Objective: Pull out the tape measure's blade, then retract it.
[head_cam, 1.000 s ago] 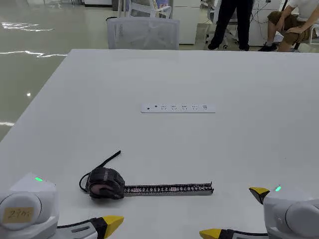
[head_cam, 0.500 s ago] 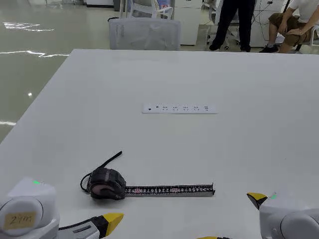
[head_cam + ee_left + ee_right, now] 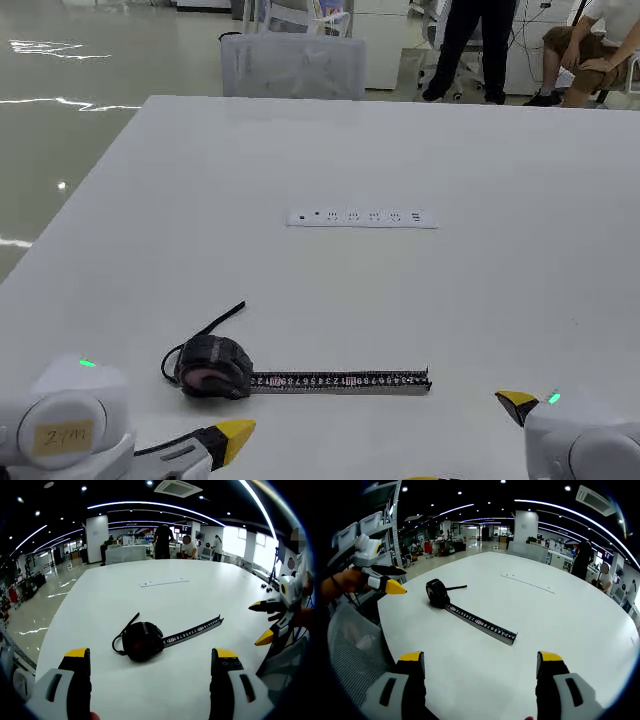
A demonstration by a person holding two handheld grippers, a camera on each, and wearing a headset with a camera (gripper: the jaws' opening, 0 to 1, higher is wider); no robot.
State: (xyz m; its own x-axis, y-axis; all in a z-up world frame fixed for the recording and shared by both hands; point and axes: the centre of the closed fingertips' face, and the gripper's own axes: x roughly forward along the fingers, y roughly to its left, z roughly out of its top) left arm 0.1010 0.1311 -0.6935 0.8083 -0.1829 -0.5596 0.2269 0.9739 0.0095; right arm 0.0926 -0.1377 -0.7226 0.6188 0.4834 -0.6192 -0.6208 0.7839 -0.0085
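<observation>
Head view: tape case [image 3: 212, 367] flat on the table [image 3: 400, 140], near the front edge; blade [image 3: 340, 381] already drawn out to the right, long axis across the bench. Left gripper view: left gripper [image 3: 151, 654] with jaws wide apart, holding nothing, case straight ahead and close, blade running off toward the right gripper [image 3: 261, 622]. Right gripper view: jaws likewise apart and bare, blade's free end nearest, case farther off to the left. Probably left gripper for the case, with retraction yet to do.

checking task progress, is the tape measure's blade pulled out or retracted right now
Out: the blade lies extended flat on the white table from the black case, its numbered markings showing.
</observation>
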